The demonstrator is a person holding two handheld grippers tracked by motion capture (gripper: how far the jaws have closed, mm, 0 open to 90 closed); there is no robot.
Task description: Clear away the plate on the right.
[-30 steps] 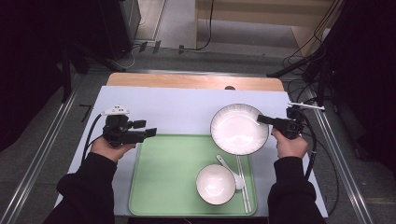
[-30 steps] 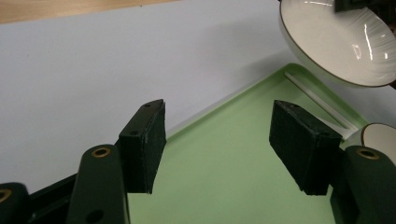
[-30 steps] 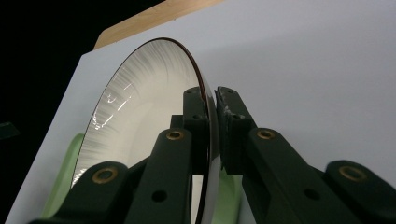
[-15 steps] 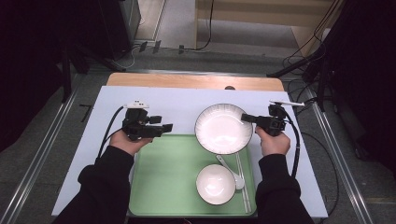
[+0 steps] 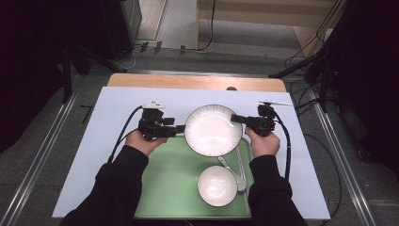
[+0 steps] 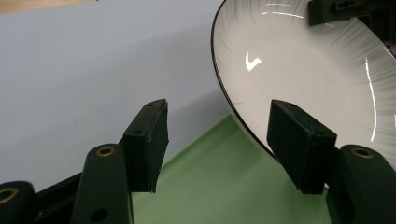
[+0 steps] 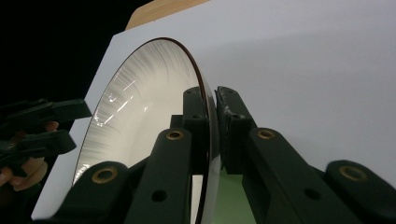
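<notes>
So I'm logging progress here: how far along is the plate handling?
Done: right gripper is clamped on the plate rim, holding it above the green tray. In hand: left gripper, jaws open, nears the opposite rim. Left: setting the plate down.

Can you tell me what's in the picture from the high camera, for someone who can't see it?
A person's right gripper pinches the rim of a big white plate, holding it over a green tray. The left gripper, jaws open, reaches toward the plate's other edge. A small white bowl and spoon sit on the tray.
</notes>
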